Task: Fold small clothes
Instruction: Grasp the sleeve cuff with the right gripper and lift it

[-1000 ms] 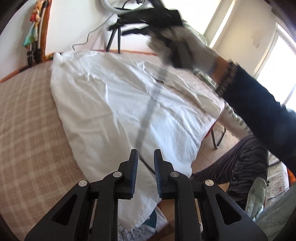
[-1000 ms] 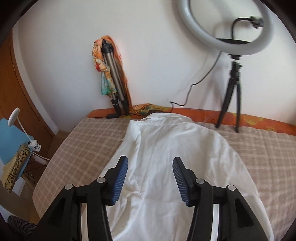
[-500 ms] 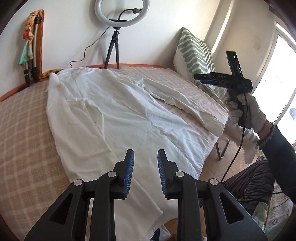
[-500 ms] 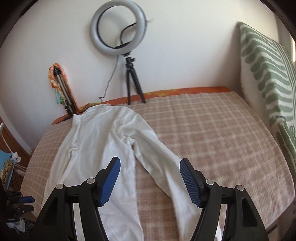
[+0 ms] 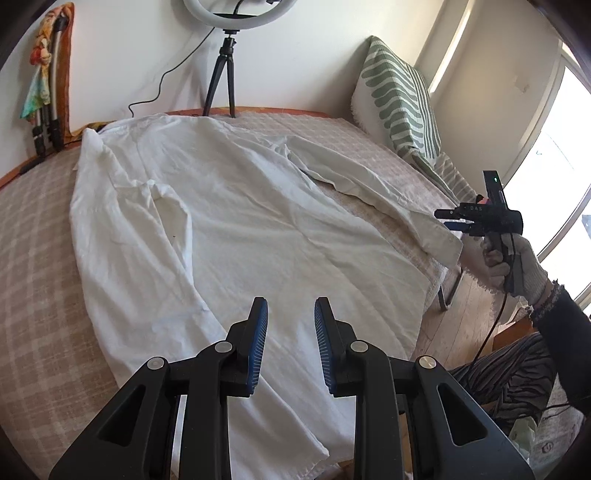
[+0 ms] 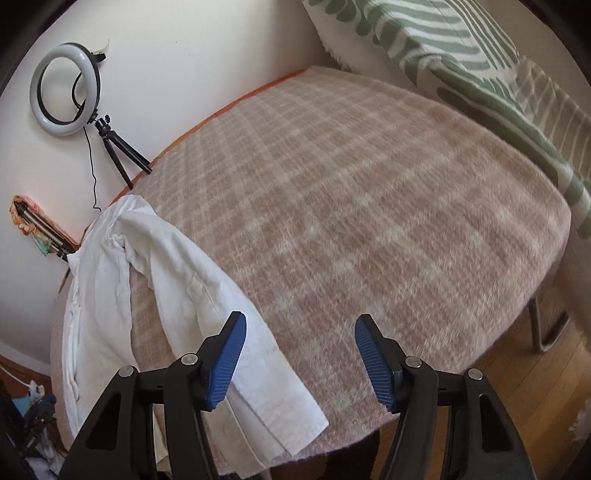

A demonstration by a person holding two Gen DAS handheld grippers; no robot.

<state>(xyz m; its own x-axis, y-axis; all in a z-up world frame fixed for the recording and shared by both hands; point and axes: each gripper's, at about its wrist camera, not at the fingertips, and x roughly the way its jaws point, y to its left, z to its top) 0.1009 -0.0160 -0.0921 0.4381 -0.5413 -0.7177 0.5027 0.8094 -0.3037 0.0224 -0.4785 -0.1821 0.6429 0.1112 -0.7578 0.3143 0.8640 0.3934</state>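
A white long-sleeved shirt (image 5: pixel 229 221) lies spread flat across a checked bed cover (image 6: pixel 351 206), collar toward the wall, its hem draping over the near edge and one sleeve (image 5: pixel 373 192) stretched out to the bed's right corner. The right gripper (image 6: pixel 299 358), jaws wide apart and empty, hovers just beside that sleeve's cuff (image 6: pixel 280 413), which overhangs the edge of the bed. The left gripper (image 5: pixel 288 343), its blue-padded jaws parted and holding nothing, hangs above the shirt's lower half.

The risks appear modest but real: a pinch taken at the overhanging cuff could catch the bed cover along with the cloth, or take only one layer, so the sleeve twists as it is carried inward. With the hem already hanging off the bed, a hard pull might also drag the whole shirt sideways and undo its flat lay.

Pale letters on the right gripper's body, seen from the left camera, seem to read "DAS"; no other writing is legible. A ring light (image 5: pixel 236 14) on a tripod stands against the wall, with a green-striped cushion (image 5: pixel 399 103) at the right.
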